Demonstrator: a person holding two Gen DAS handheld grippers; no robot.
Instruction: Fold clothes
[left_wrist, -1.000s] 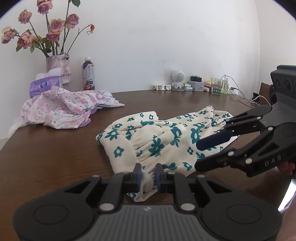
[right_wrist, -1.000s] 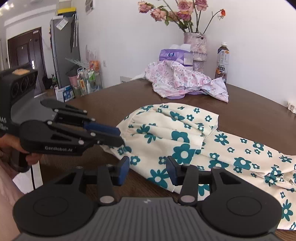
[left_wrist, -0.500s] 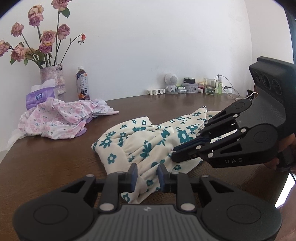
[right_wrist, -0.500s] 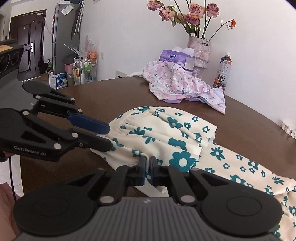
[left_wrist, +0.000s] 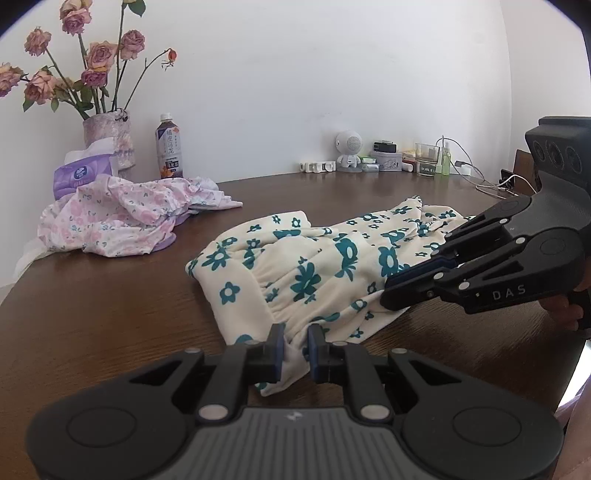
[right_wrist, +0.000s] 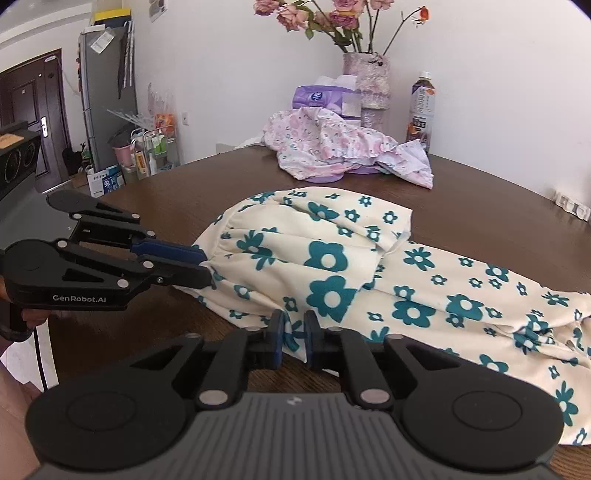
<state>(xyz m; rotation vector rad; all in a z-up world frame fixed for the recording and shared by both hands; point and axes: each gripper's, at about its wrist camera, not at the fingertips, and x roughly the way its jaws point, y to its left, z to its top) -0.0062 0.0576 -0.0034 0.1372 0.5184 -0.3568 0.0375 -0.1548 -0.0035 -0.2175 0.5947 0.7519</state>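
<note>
Left wrist view: the vase holds dried roses; a tissue pack has tissues protruding. The cream floral garment lies on the desk, long axis running from the near gathered waistband toward the far right. The left gripper pinches the waistband edge (fabric bunched between the pads). The right gripper clamps the garment's right edge.

Right wrist view: the right gripper pinches the garment hem; the left gripper grips the waistband corner. The garment extends rightward. A pink garment lies crumpled near the vase.
</note>
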